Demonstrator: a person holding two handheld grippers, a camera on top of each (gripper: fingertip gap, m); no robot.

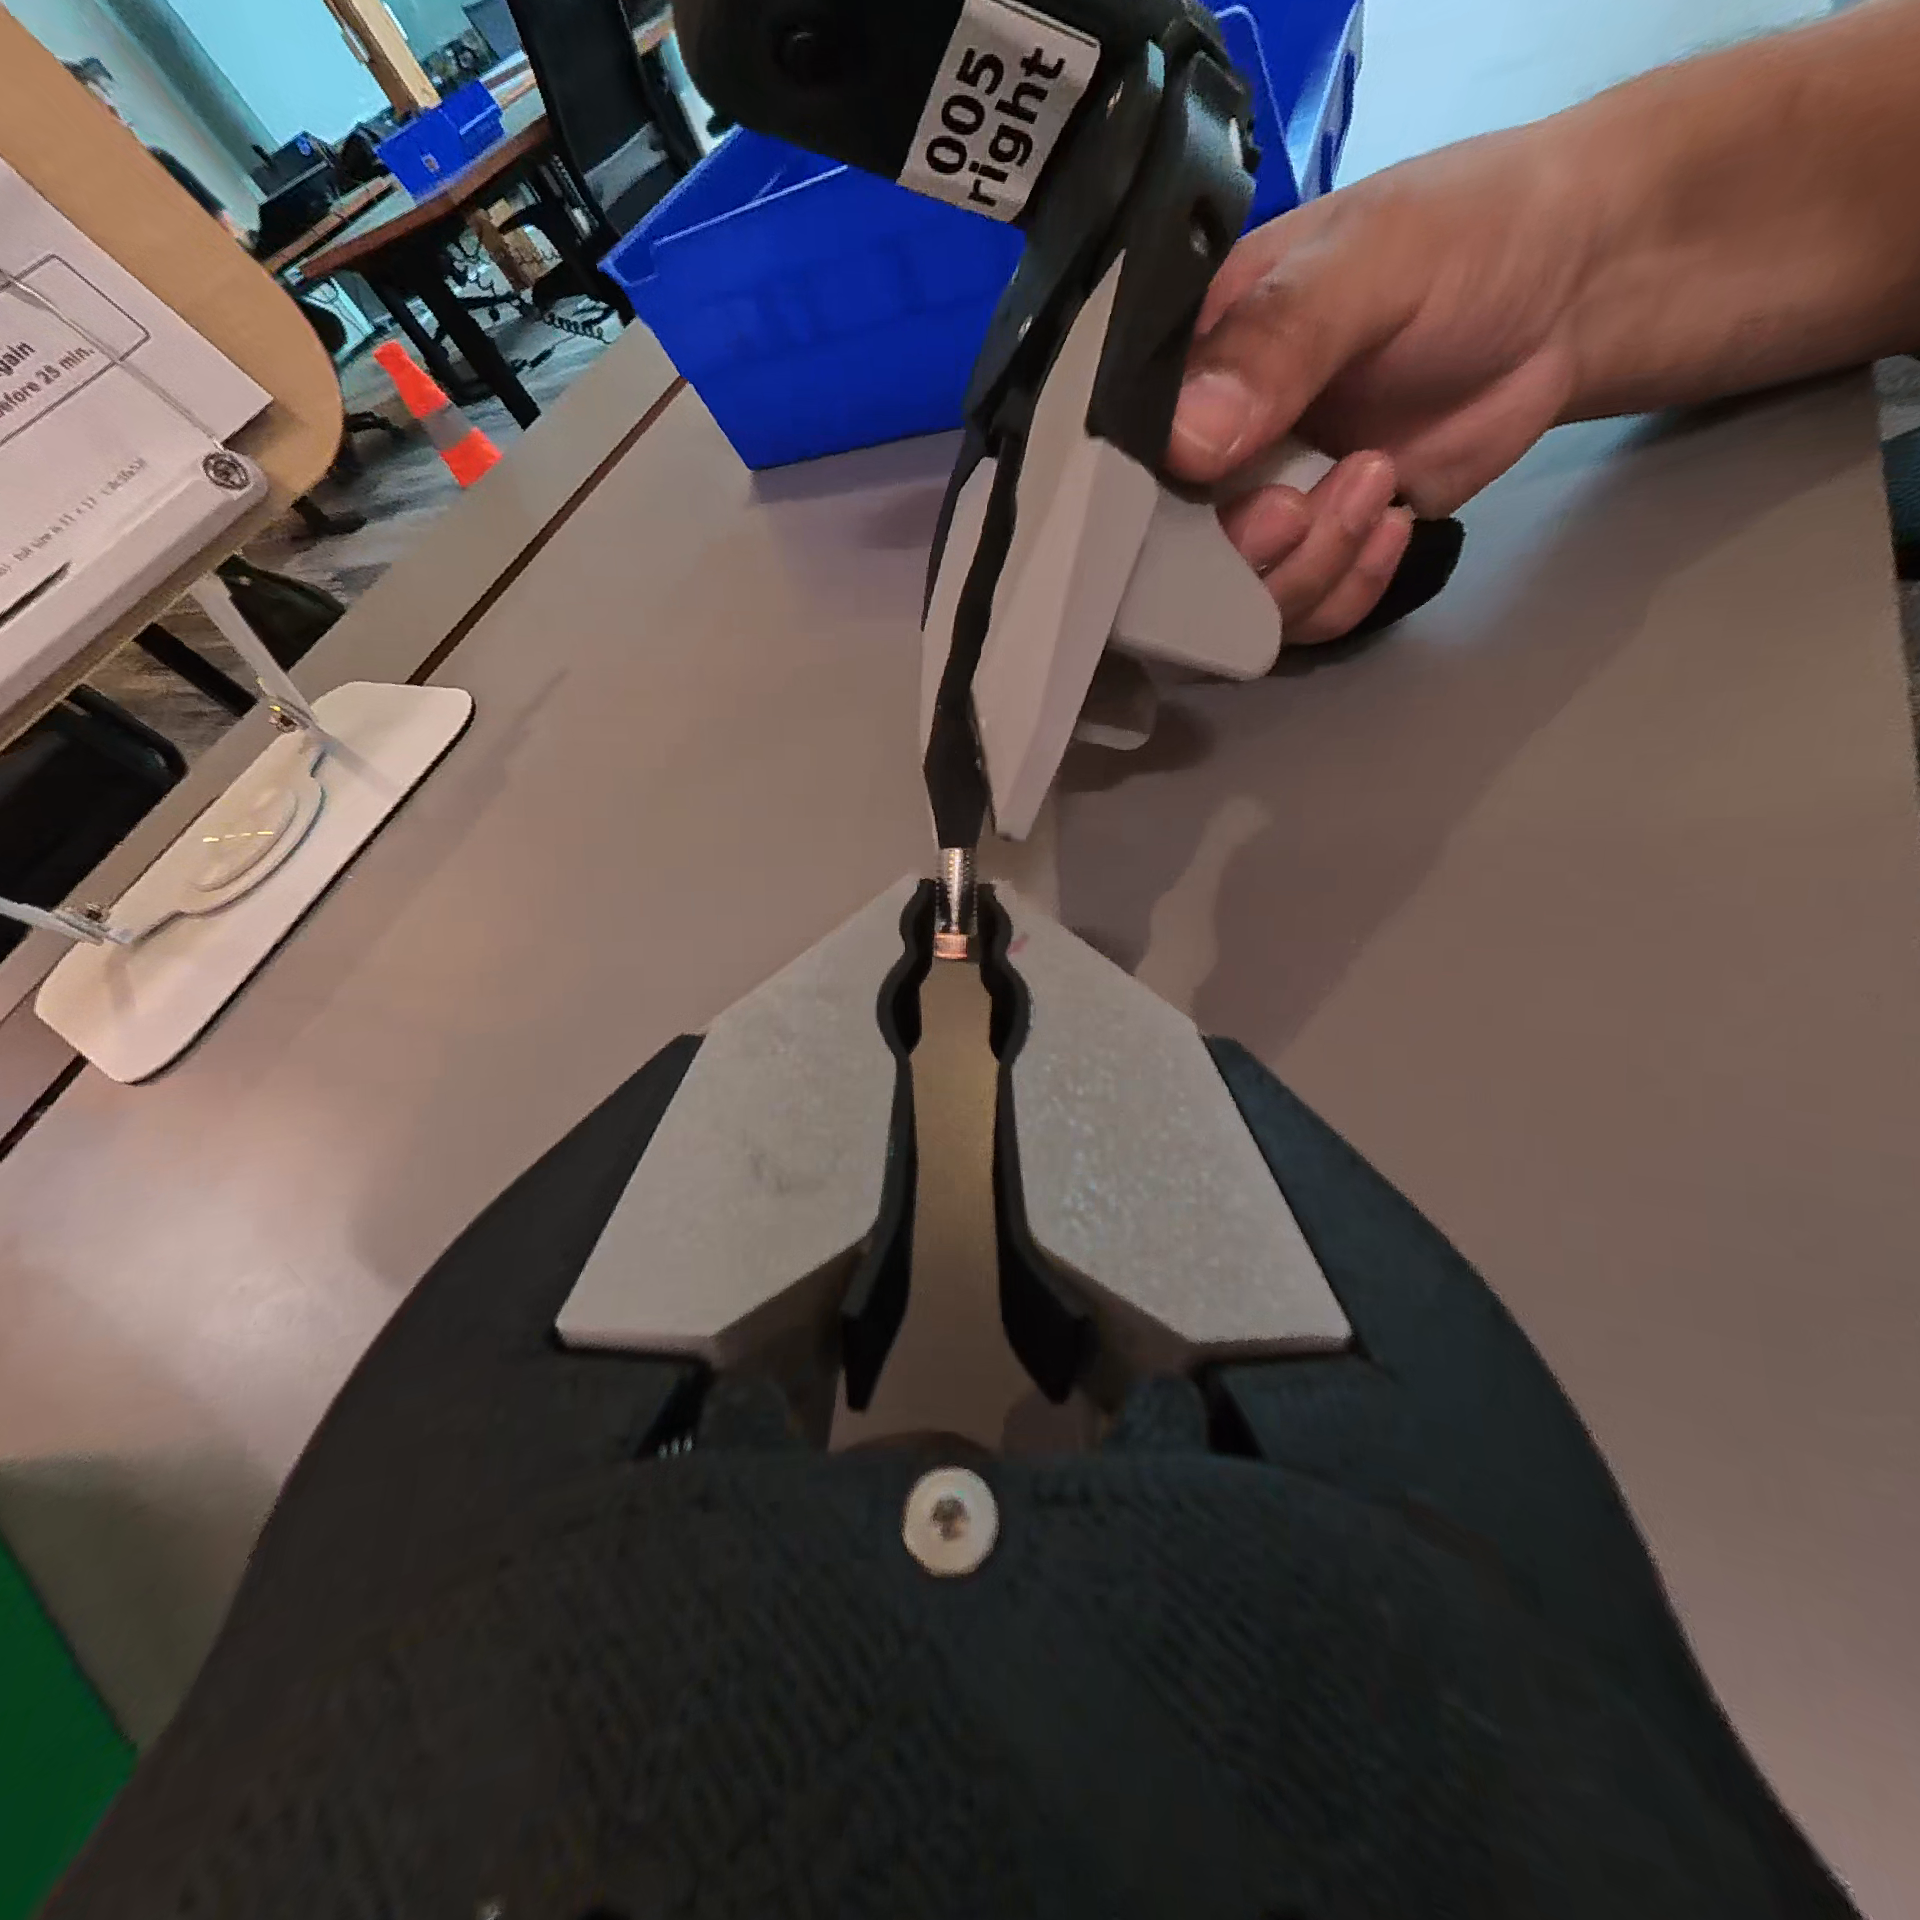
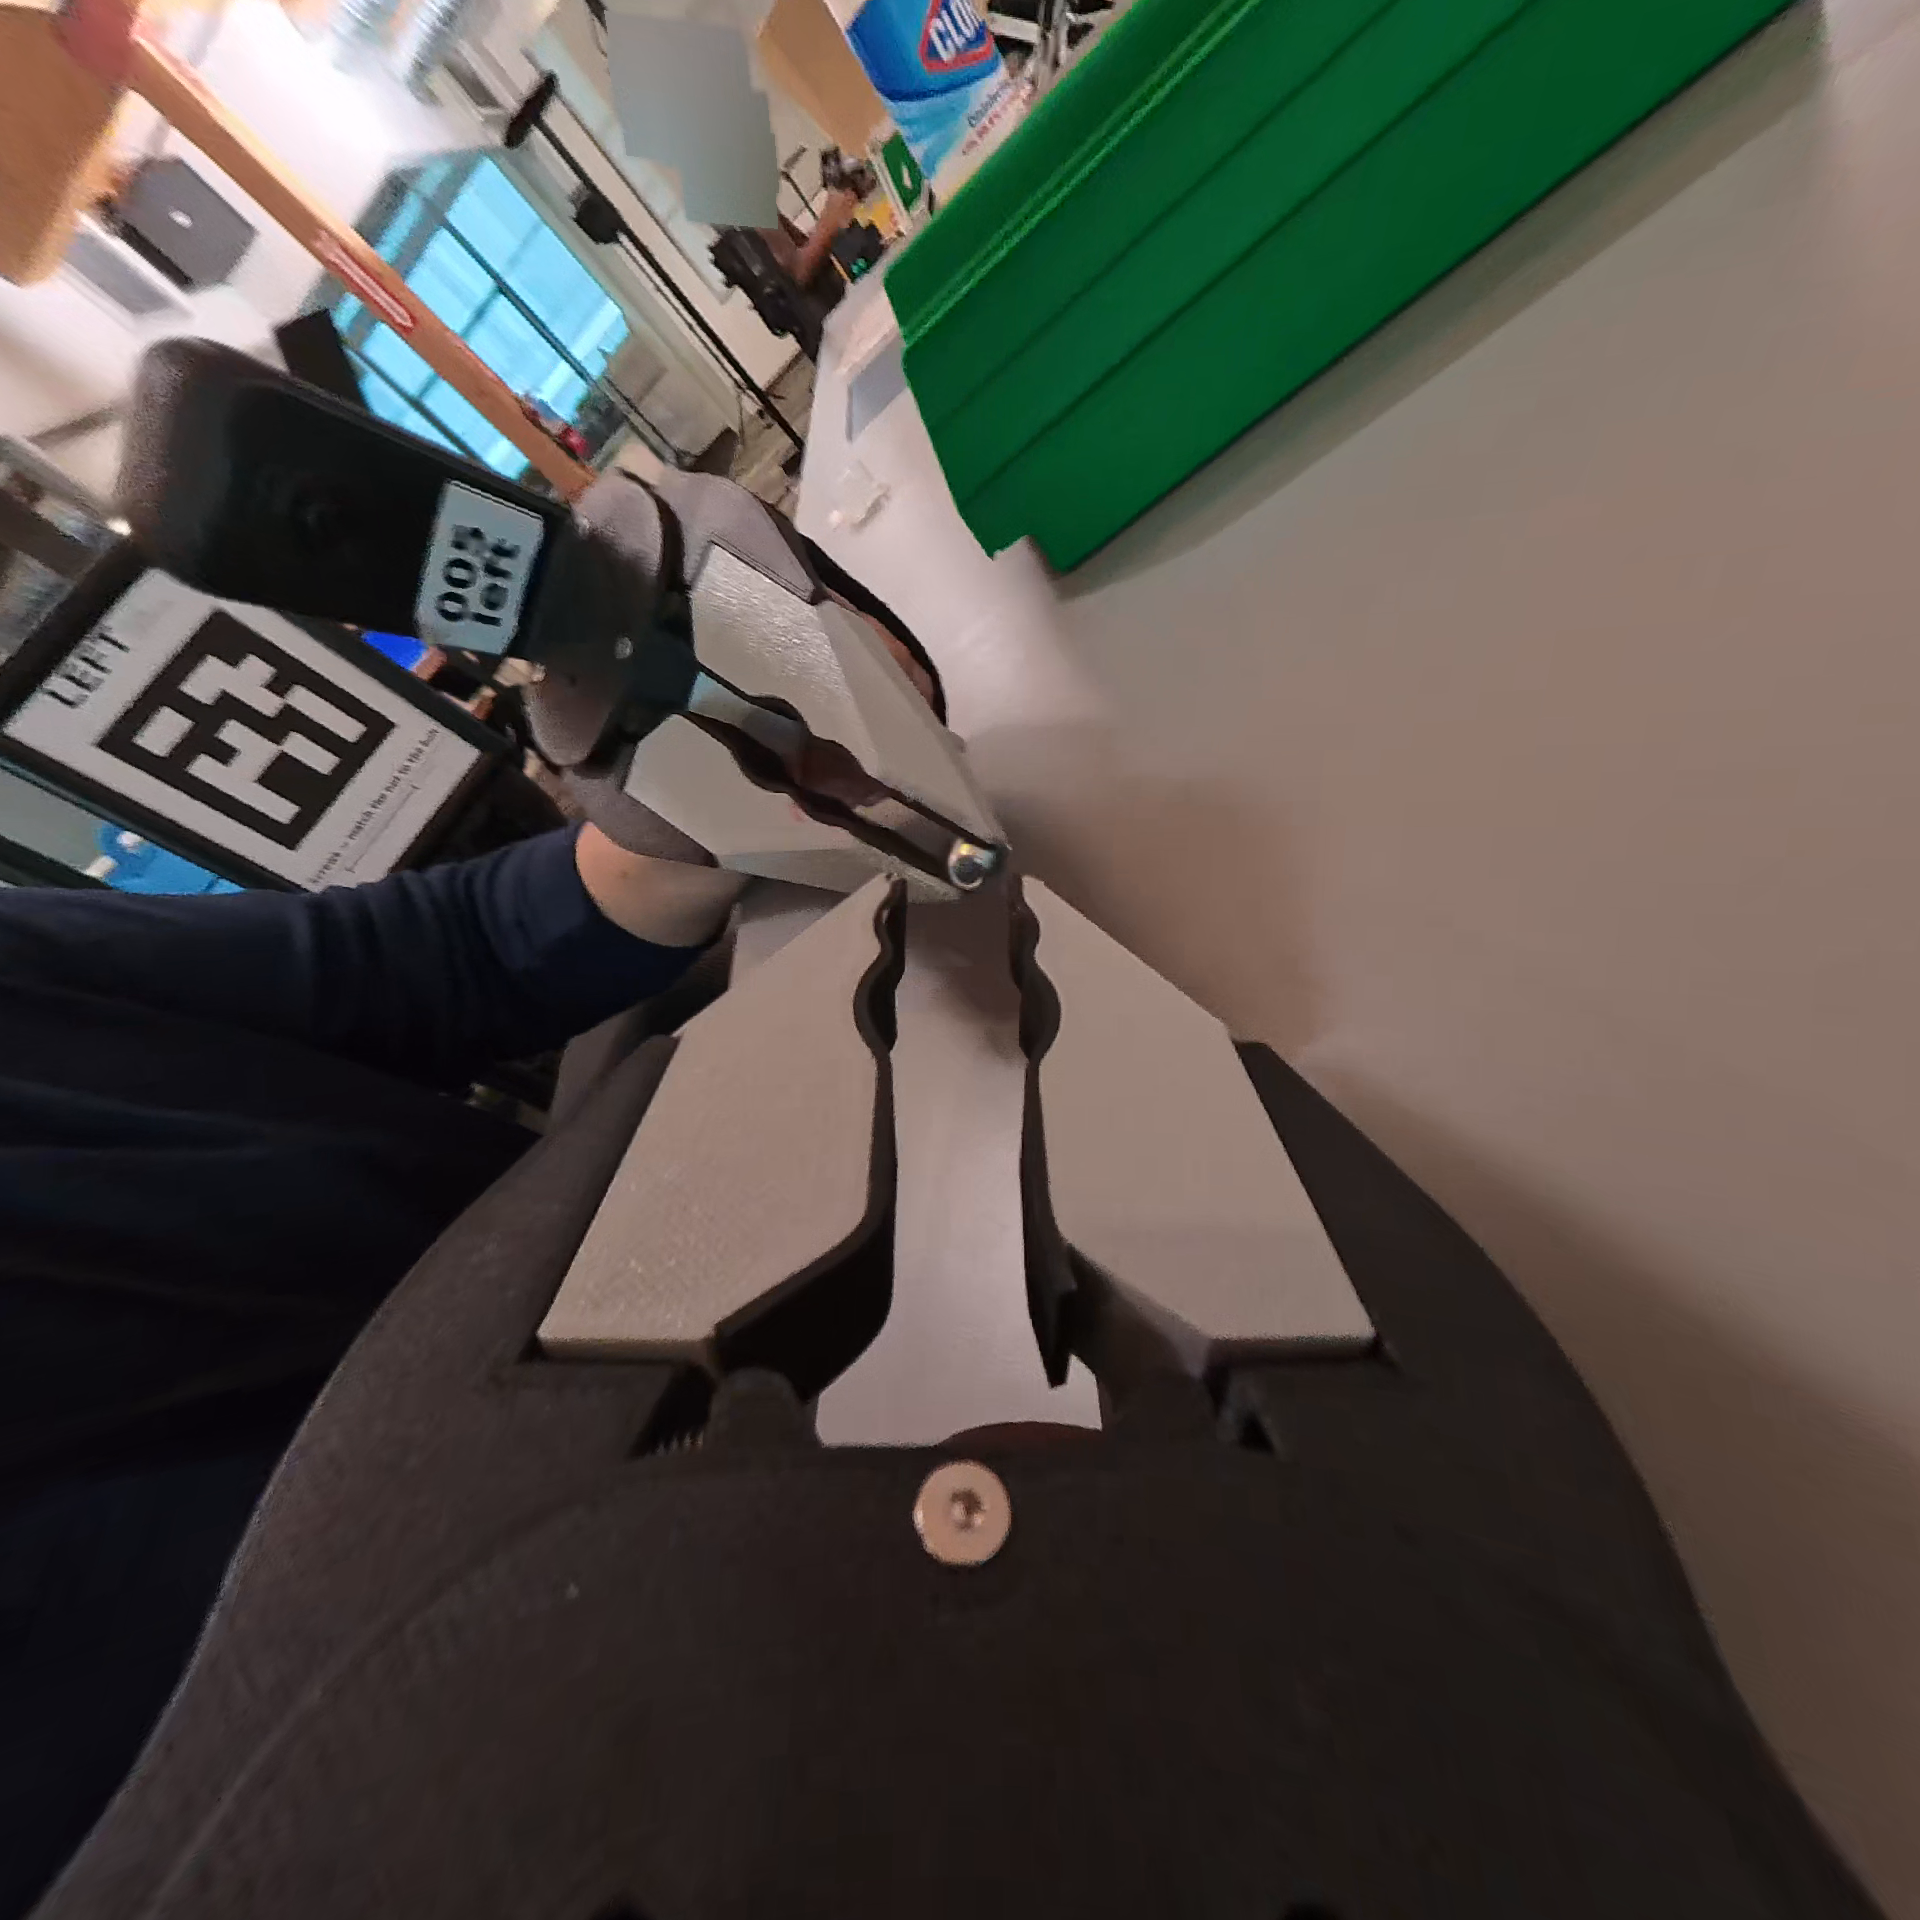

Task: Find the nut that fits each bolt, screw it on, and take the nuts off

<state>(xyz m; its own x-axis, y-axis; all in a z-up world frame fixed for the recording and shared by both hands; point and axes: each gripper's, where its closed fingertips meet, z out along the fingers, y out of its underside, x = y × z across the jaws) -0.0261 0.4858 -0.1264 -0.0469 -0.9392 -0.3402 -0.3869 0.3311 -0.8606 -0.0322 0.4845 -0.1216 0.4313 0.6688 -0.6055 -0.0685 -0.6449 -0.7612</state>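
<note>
Left gripper [image 1: 954,914] is clenched on the bolt [image 1: 952,904] at its fingertips, threaded end pointing out, above the grey table [image 1: 623,831]. Right gripper [image 2: 956,894] has its fingers spread apart in its own view, empty; its tips sit just beside the bolt's threaded end. Can't tell whether a nut is on it. Each gripper carries a white printed label [image 1: 997,114]. Blue bin [image 1: 831,312] beyond, green bins [image 2: 1247,260] on the table, a marker card [image 2: 239,727] and a branded wipes tub [image 2: 935,73] behind.

The bolt [image 1: 952,902] is shiny threaded metal; the left gripper [image 1: 952,914] has matt grainy grey fingers [image 1: 790,1143]; the table [image 1: 1455,935] looks smooth and matt.
</note>
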